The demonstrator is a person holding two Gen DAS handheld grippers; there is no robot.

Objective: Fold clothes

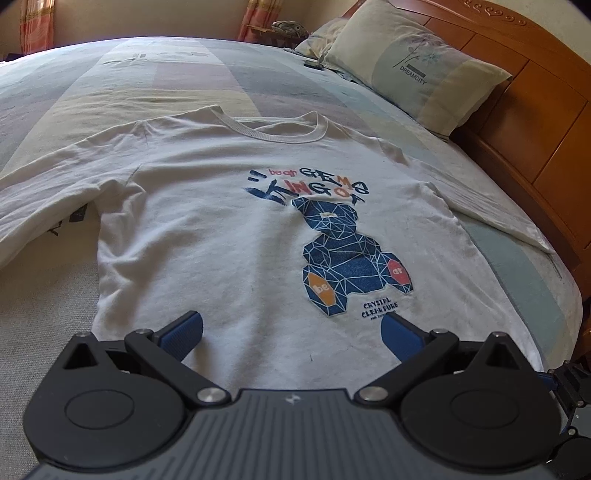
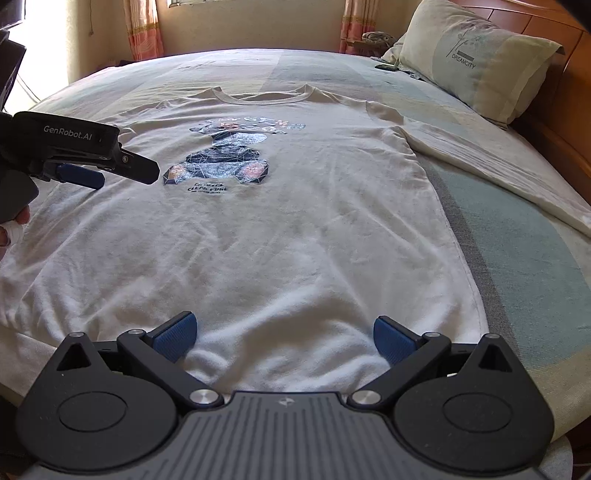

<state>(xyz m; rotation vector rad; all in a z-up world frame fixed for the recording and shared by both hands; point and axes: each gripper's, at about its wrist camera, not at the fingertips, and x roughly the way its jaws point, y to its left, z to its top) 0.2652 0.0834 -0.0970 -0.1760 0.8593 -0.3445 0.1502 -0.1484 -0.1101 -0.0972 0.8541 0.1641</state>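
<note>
A white long-sleeved T-shirt (image 1: 221, 229) (image 2: 295, 221) with a blue geometric bear print (image 1: 347, 254) lies flat and face up on the bed, collar away from me. Its right sleeve (image 2: 498, 173) stretches toward the headboard; the left sleeve (image 1: 44, 206) runs off to the left. My left gripper (image 1: 291, 334) is open above the shirt's lower body, with nothing between its blue pads. My right gripper (image 2: 284, 334) is open over the hem area, also with nothing in it. The left gripper (image 2: 110, 170) appears from the side in the right wrist view, held by a hand.
A pastel striped bedsheet (image 1: 207, 74) covers the bed. A pillow (image 1: 417, 62) (image 2: 476, 55) leans on the wooden headboard (image 1: 535, 122) at the right. A small dark object (image 1: 313, 64) lies by the pillow. Curtains (image 2: 144, 29) hang beyond the bed.
</note>
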